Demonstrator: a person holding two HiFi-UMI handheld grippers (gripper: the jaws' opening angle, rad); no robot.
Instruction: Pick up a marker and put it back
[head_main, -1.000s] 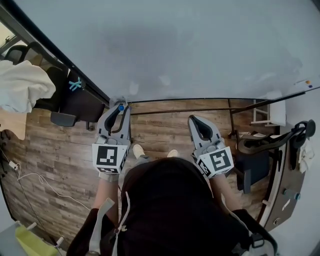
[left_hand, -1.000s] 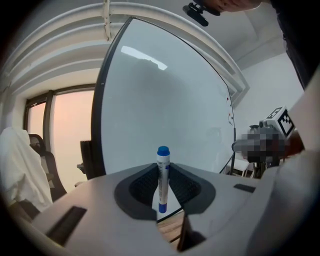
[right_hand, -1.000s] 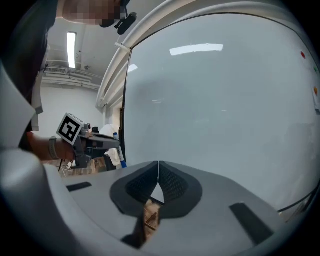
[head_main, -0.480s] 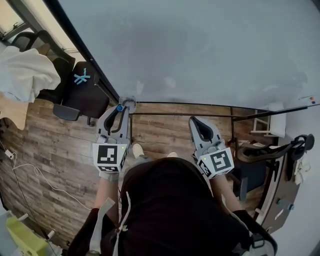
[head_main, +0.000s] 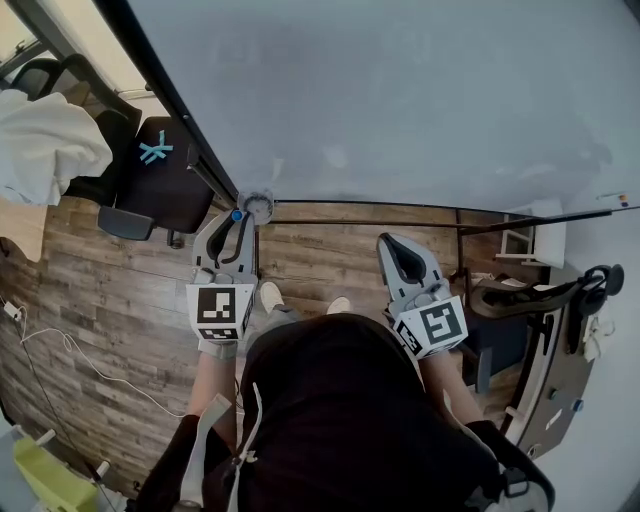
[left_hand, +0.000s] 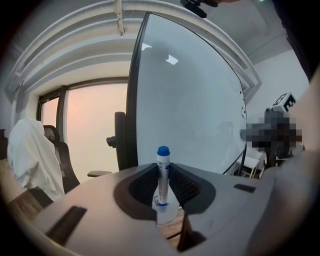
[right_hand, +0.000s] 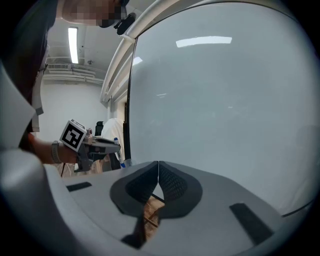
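Note:
A white marker with a blue cap (left_hand: 162, 175) stands upright between the jaws of my left gripper (left_hand: 163, 186), which is shut on it. In the head view that left gripper (head_main: 233, 225) points at the whiteboard's lower left corner, the marker's blue cap (head_main: 237, 215) showing at its tip. My right gripper (head_main: 392, 250) hangs level beside it, jaws shut with nothing between them, as the right gripper view (right_hand: 158, 172) confirms. From that side I also see the left gripper (right_hand: 95, 146) and its marker (right_hand: 116, 149).
A large whiteboard (head_main: 400, 100) on a black frame fills the space ahead. A black office chair (head_main: 150, 185) draped with white cloth (head_main: 45, 155) stands at the left. Wooden floor (head_main: 110, 300) lies below, with a cable (head_main: 60, 355) and a dark stand (head_main: 540, 340) at the right.
The left gripper has crept slightly up and left toward the whiteboard's corner, still holding the marker. The right gripper has hardly moved.

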